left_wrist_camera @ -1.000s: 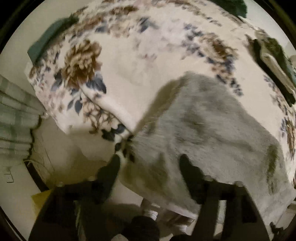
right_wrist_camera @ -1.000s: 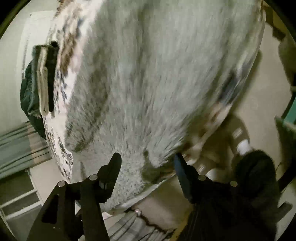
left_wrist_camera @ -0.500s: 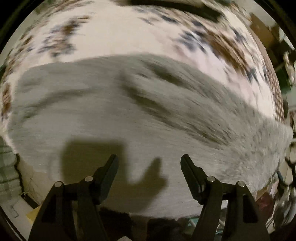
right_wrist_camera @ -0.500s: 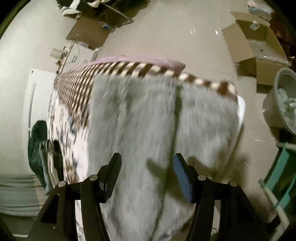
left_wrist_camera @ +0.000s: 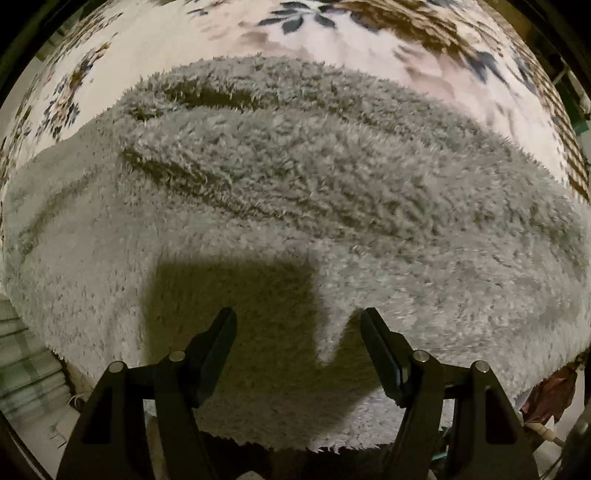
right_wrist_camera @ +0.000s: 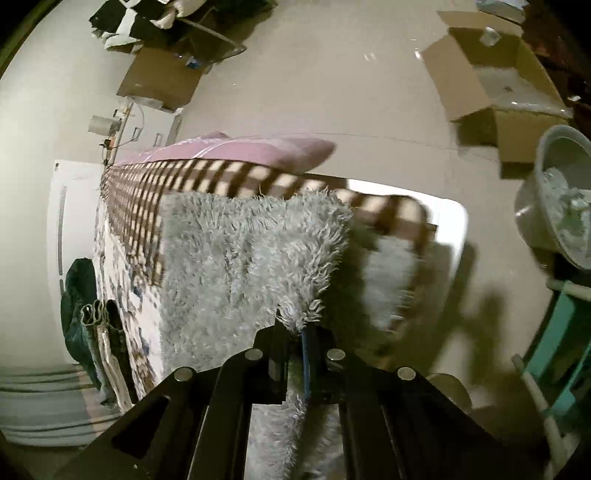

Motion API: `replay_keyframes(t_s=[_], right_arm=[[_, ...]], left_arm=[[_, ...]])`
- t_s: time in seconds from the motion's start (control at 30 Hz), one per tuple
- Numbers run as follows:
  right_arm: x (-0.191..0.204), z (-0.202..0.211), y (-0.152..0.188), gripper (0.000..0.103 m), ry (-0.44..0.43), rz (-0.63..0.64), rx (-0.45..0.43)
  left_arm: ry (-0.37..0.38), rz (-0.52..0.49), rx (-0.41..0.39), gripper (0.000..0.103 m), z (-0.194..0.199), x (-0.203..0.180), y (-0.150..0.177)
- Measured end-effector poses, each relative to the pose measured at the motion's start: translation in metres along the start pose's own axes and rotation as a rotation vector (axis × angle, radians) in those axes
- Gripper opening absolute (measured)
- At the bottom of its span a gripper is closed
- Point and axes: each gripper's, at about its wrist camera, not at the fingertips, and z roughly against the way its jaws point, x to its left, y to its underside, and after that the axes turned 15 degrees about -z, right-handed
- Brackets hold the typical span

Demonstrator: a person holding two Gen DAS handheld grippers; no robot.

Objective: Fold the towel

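Note:
A shaggy grey towel (left_wrist_camera: 295, 192) lies spread on a floral bed cover (left_wrist_camera: 229, 33), rumpled into a few long creases. My left gripper (left_wrist_camera: 298, 321) hovers open just above the towel's near edge, casting a shadow on it, with nothing between its fingers. In the right wrist view the same grey towel (right_wrist_camera: 240, 258) reaches along the bed's edge, and my right gripper (right_wrist_camera: 295, 325) is shut on the towel's near edge, a tuft sticking up between the fingers. The towel's far end is hidden.
The bed has a brown checked border (right_wrist_camera: 207, 177) and a pink pillow (right_wrist_camera: 251, 147). Dark clothes (right_wrist_camera: 96, 325) lie at the bed's left. On the floor are open cardboard boxes (right_wrist_camera: 495, 99), a grey basin (right_wrist_camera: 561, 195) and a teal stool (right_wrist_camera: 565, 354).
My right gripper has gone from open to shut on the towel's edge. The left gripper has swung over the towel and dropped closer to it, staying open.

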Motion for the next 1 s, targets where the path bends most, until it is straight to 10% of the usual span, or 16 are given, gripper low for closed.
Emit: replay_keyframes(t_s=[0.2,0.37,0.47,0.7,1.0], right_arm=[[-0.031,-0.009,0.001,0.012,0.062,-0.036,0.108],[0.011,0.024,0.005,0.045,0.078,0.11,0.045],[0.051,0.017,0.005,0.046,0.042,0.185,0.087],[0.123,-0.092,0.075,0.047,0.18,0.269,0.562],[0.223,-0.138,0.292,0.057,0.383,1.417,0.596]], left_arm=[[0.022,0.003,-0.007,0.068,0.012,-0.009,0.004],[0.042,-0.025,-0.07,0.068,0.042,-0.021,-0.013],[0.063,-0.013,-0.086,0.068,0.039,-0.028,-0.032],[0.085,0.019,-0.062,0.068,0.019,-0.022,-0.074],[0.0,0.14,-0.037,0.068,0.031,0.061,-0.036]])
